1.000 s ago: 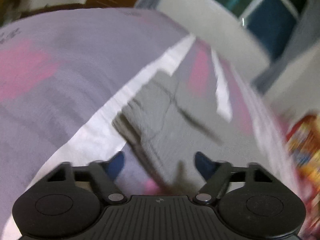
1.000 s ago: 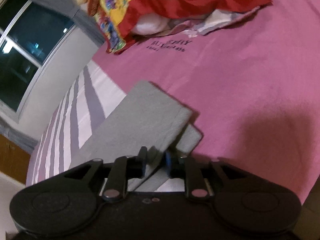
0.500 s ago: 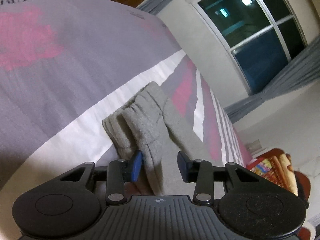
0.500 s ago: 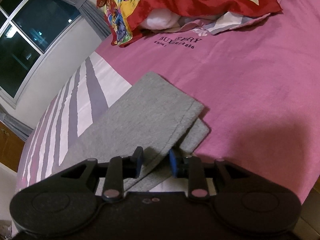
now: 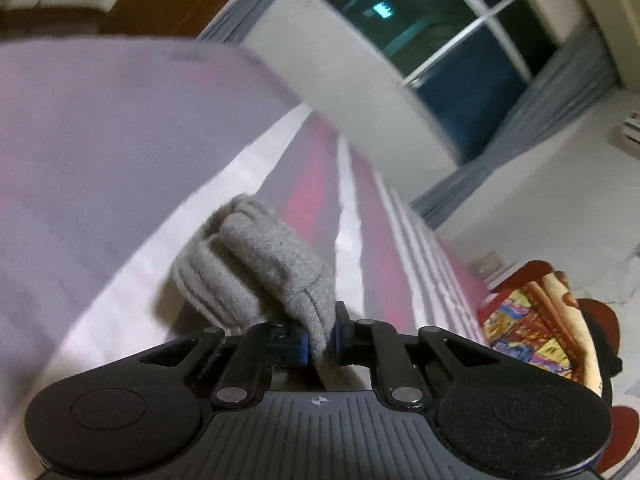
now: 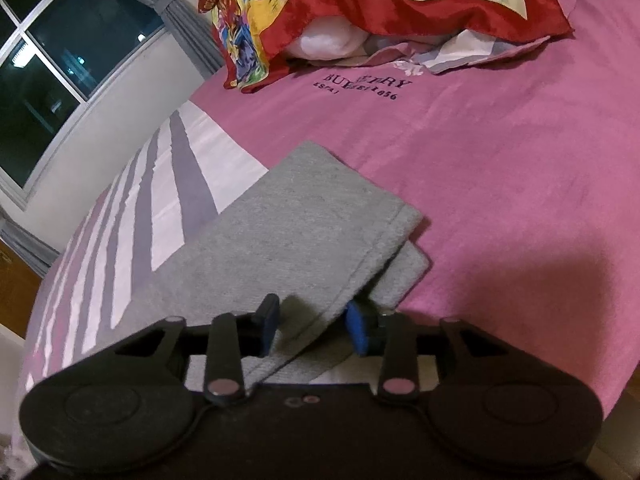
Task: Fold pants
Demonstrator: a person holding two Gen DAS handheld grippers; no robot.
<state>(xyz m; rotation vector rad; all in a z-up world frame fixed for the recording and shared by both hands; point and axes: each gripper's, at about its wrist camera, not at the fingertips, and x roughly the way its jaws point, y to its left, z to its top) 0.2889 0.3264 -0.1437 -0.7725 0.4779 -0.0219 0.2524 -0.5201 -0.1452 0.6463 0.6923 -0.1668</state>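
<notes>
While a wide bed (image 6: 500, 200) is filling both views, its soft cover is showing a large pink field with dark printed lettering and, toward the window (image 5: 460, 32), bands of white, lilac and pink. Piled at the head of the bed, a glossy red and yellow patterned cloth (image 6: 320, 12) is lying over white bedding.

Grey pants (image 6: 288, 232) are lying flat across the bed, straddling the striped part and the pink part. They are a thick, fleecy knit, matte and slightly fuzzy, with a stitched hem at the leg ends and a ribbed, gathered band at the other end. They are probably light, limp and not slippery, so they should drape and sag wherever they are unsupported; taking hold at corners and hems, through both layers, looks best.

In the right wrist view, two leg ends are lying stacked, the upper one set slightly back from the lower. The right gripper (image 6: 314, 326) is straddling the upper hem edge, its blue-padded jaws easing apart and standing clear of the cloth.

In the blurred left wrist view, the left gripper (image 5: 320, 338) is closing tight, its jaws pinching a bunched fold of the pants beside the ribbed band.
</notes>
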